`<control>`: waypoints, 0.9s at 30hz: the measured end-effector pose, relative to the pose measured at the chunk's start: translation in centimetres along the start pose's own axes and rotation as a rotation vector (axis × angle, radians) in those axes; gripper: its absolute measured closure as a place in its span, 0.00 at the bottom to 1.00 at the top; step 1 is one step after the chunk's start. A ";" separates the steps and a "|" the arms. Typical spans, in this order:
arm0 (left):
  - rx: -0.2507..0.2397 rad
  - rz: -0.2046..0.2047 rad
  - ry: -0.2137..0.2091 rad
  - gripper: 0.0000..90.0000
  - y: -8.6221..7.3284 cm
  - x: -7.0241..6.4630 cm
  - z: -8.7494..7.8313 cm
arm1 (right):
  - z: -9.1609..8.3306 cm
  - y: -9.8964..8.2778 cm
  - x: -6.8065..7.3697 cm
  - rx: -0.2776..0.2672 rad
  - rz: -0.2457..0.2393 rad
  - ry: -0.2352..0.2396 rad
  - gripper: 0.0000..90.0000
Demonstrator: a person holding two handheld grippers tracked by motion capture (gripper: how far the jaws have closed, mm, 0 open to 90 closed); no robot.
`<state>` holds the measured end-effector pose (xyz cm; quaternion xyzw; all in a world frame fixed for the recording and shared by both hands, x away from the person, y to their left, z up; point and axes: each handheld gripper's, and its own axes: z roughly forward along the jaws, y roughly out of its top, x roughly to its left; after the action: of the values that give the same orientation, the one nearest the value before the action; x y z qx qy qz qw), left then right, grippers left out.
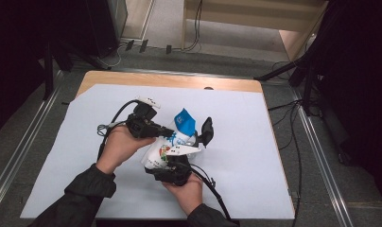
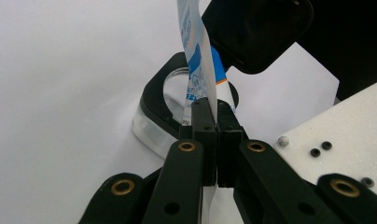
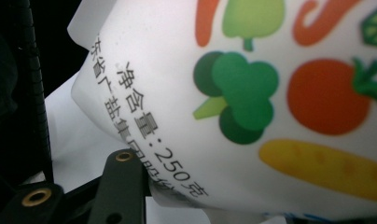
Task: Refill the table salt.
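white pouch [image 3: 252,116] printed "净含量:250克", vegetable pictures beside it

The bag [image 1: 172,142] hung above the table [image 1: 236,142] between the two grippers. The left gripper [image 1: 168,131] came in from the bag's left, its jaws meeting on the bag's edge [image 2: 203,70]. The right gripper [image 1: 172,163] sat below and nearer, the bag's body [image 3: 252,93] against its jaws. A holder [image 2: 154,105] lay beyond the left jaws.

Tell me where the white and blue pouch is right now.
In the high view the pouch sits mid-table over the white sheet, held up between both grippers: the left gripper pinches its thin edge, and the right gripper holds its lower part.
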<state>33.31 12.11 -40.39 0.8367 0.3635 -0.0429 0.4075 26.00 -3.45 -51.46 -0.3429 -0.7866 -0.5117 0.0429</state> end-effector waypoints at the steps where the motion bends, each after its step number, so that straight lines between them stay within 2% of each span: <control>1: 0.001 0.002 0.000 1.00 0.0 0.0 0.0 | 0.0 0.1 0.0 -0.001 -0.003 0.002 0.63; 9: -0.027 0.006 -0.006 1.00 0.2 -0.1 0.1 | 0.0 0.3 -0.1 -0.026 0.045 0.024 0.65; 18: -0.049 0.007 0.009 1.00 0.1 -0.1 -0.1 | 0.2 0.7 0.2 -0.017 0.034 0.033 0.62; 27: -0.063 0.012 0.014 1.00 0.2 -0.1 -0.2 | 0.2 1.0 0.2 -0.028 0.055 0.044 0.63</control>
<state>33.30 12.07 -40.07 0.8258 0.3627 -0.0229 0.4313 26.48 -2.96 -50.72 -0.3535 -0.7686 -0.5286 0.0697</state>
